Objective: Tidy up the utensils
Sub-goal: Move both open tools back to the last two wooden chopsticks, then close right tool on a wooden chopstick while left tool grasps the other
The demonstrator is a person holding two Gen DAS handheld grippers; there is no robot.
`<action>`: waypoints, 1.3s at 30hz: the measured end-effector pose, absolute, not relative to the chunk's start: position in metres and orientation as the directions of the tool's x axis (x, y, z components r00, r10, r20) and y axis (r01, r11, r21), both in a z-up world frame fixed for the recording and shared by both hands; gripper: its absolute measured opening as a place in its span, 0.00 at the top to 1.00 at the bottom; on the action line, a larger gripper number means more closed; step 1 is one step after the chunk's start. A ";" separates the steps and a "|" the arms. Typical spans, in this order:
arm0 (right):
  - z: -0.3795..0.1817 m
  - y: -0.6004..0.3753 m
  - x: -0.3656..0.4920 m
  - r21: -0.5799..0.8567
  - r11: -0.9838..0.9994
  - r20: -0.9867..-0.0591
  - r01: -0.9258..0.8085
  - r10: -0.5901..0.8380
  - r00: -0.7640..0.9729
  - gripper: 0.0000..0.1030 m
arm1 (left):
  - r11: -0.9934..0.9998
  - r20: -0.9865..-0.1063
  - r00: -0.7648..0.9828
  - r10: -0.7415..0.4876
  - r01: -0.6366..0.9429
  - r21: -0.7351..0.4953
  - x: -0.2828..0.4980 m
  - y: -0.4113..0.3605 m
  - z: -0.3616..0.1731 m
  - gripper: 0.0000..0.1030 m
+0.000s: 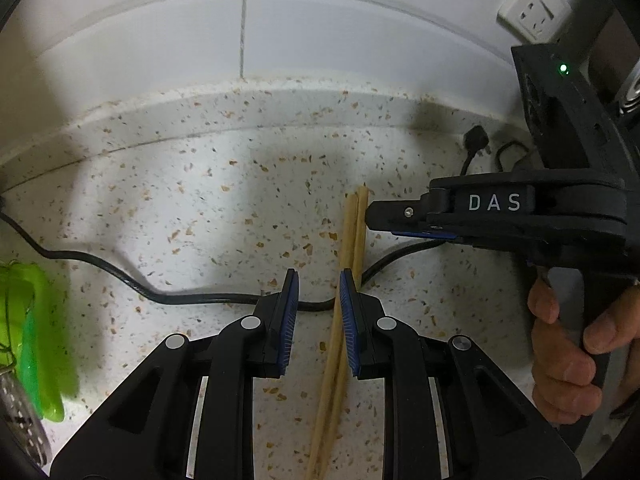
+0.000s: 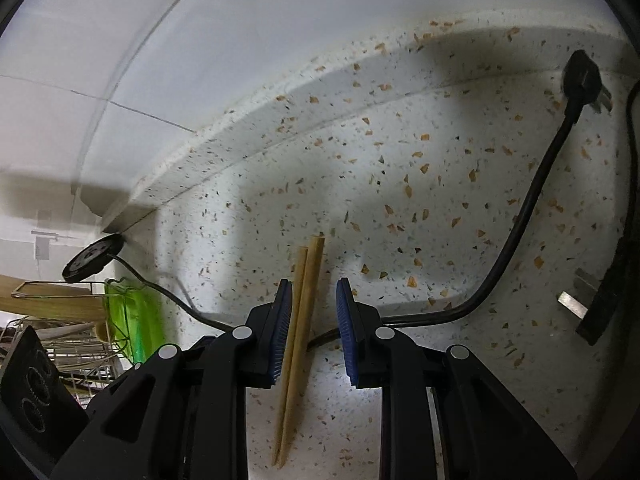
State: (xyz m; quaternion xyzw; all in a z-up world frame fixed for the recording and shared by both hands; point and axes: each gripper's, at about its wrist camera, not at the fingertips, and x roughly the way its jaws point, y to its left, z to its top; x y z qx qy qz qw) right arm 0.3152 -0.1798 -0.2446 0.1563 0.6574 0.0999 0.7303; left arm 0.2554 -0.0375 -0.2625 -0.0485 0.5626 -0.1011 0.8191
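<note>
Chopsticks seen flat on counter, partly between parted, empty jaws of left gripper. Right gripper likewise spread over chopsticks. Rack shown only in right view; socket only in left.

A black power cord snakes across my speckled countertop, its plug lying near the white tiled wall. I see a wall socket above and something green plastic at left.
</note>
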 end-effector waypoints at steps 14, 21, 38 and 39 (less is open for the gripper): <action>-0.255 -0.179 0.319 0.348 0.935 -0.934 0.068 0.340 0.109 0.80 | 0.971 -0.922 0.308 -0.234 0.128 -0.203 0.261 -0.046 -0.280 0.80; -0.259 -0.175 0.320 0.347 0.936 -0.935 0.061 0.339 0.107 0.81 | 0.972 -0.927 0.297 -0.229 0.127 -0.199 0.266 -0.049 -0.288 0.80; -0.266 -0.165 0.322 0.352 0.935 -0.932 0.034 0.347 0.104 0.91 | 0.972 -0.937 0.271 -0.220 0.141 -0.187 0.280 -0.063 -0.303 0.80; -0.267 -0.165 0.323 0.355 0.934 -0.931 0.036 0.350 0.104 0.91 | 0.972 -0.938 0.267 -0.219 0.141 -0.187 0.282 -0.064 -0.304 0.80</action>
